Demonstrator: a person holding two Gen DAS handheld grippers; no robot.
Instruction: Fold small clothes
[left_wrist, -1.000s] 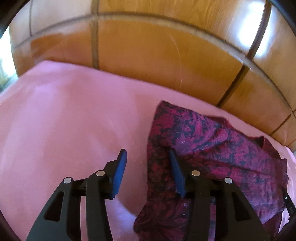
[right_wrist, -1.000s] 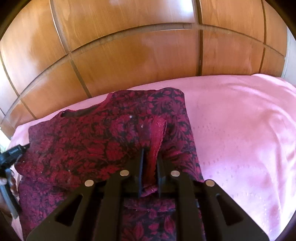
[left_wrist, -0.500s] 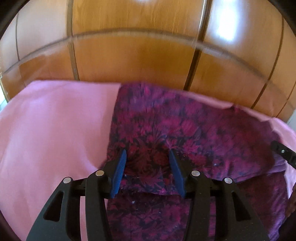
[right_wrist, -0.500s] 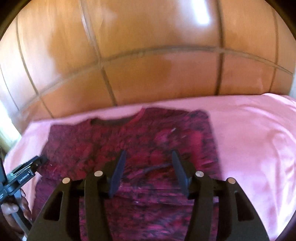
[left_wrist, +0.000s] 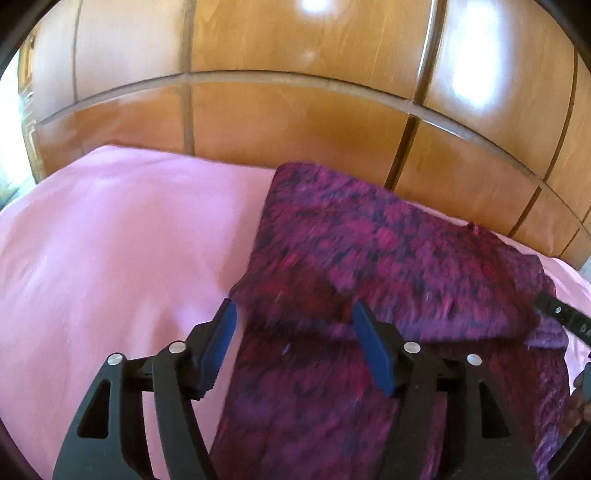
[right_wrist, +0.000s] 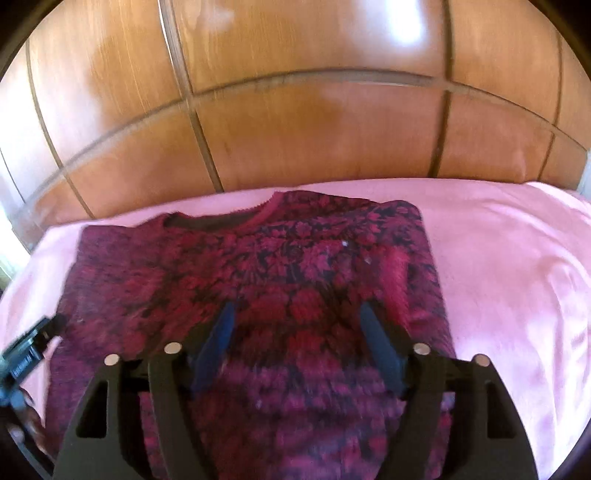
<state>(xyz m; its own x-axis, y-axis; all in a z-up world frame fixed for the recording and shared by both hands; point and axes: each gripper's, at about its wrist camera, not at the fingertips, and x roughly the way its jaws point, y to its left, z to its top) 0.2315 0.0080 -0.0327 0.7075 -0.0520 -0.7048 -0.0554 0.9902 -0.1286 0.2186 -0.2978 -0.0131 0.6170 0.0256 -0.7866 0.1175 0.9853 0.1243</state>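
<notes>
Left tongs (left_wrist: 291, 328) spread wide, holding nothing, hovering over the left edge of the red floral top (left_wrist: 388, 266); blue pads (left_wrist: 369, 347) apart. Right tongs (right_wrist: 297, 325) also wide open and empty, poised over the top's (right_wrist: 280, 280) middle. Top lies partly folded on the pink sheet (left_wrist: 110, 251), neckline (right_wrist: 221, 221) toward the wooden panelled wall (right_wrist: 295, 129). Frames blurred. Left tongs' tip shows at the right view's left edge (right_wrist: 29, 350).
</notes>
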